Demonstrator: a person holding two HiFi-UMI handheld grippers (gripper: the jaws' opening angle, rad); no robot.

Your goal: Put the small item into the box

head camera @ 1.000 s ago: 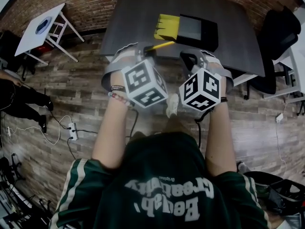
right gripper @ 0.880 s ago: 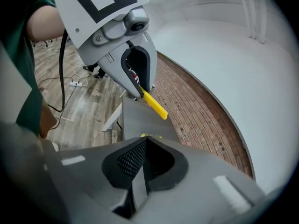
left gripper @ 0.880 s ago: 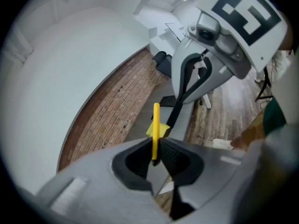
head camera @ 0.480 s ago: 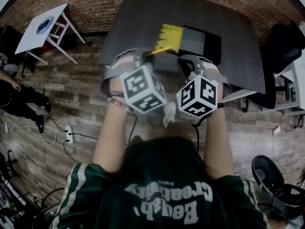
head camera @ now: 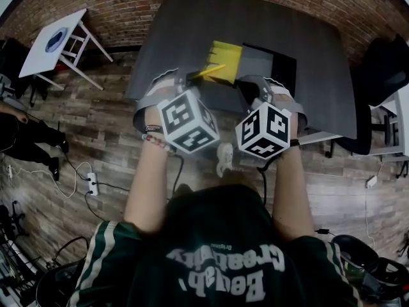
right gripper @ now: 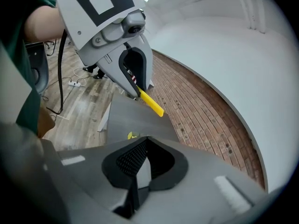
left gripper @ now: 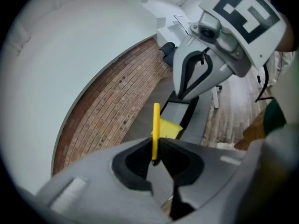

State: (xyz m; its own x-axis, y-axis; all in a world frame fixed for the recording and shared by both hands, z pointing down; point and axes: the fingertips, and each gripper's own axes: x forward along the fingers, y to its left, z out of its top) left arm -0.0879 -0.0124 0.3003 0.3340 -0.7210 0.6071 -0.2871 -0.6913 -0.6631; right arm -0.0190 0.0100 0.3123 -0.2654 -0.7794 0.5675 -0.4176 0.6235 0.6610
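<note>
The small yellow stick (left gripper: 156,125) is pictured over the dark table (head camera: 192,24), on which the open black box (head camera: 271,56) is set, a yellow flap (head camera: 227,51) at its left side. The stick is pinched by its lower end in the left gripper (left gripper: 156,149), near the box. The right gripper (right gripper: 146,141) is held alongside, jaws pressed together on nothing.
</note>
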